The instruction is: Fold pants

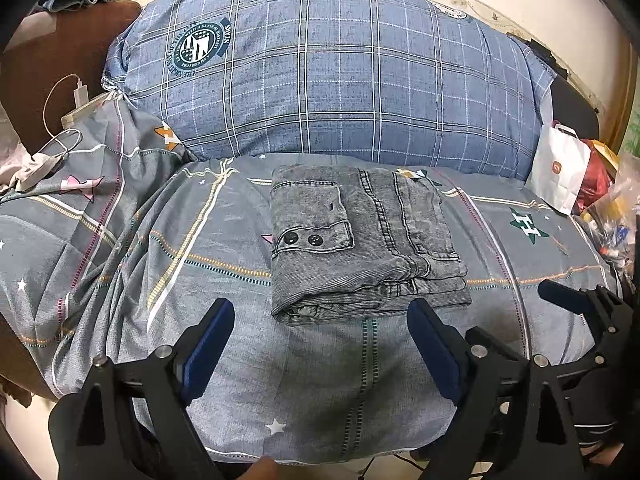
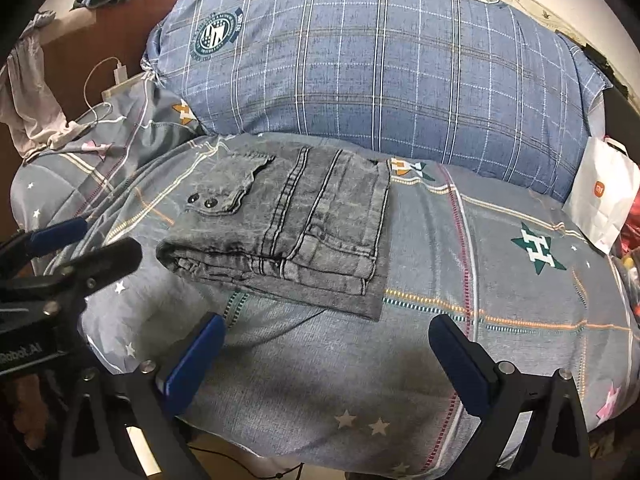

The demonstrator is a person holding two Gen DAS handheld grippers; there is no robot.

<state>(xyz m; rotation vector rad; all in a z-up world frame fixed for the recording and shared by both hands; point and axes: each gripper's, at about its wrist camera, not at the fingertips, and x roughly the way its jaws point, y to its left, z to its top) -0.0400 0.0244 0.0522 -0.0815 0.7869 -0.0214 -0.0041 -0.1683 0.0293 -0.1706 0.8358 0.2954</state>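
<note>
The grey denim pants [image 1: 360, 240] lie folded into a compact rectangle on the grey patterned quilt [image 1: 320, 392], pocket flap with two dark snaps facing up. My left gripper [image 1: 320, 307] hovers open just short of the near edge of the pants, with nothing between its blue pads [image 1: 208, 344]. In the right wrist view the folded pants [image 2: 288, 232] sit left of centre. My right gripper [image 2: 327, 321] is open wide and empty, a little back from their near edge. The left gripper [image 2: 88, 244] shows at the left edge of that view, apart from the cloth.
A large blue plaid pillow [image 1: 320, 72] lies behind the pants. A white paper bag [image 1: 560, 168] and clutter stand at the right edge of the bed. A white charger with cable [image 1: 80, 94] and brown furniture [image 1: 60, 52] are at the left.
</note>
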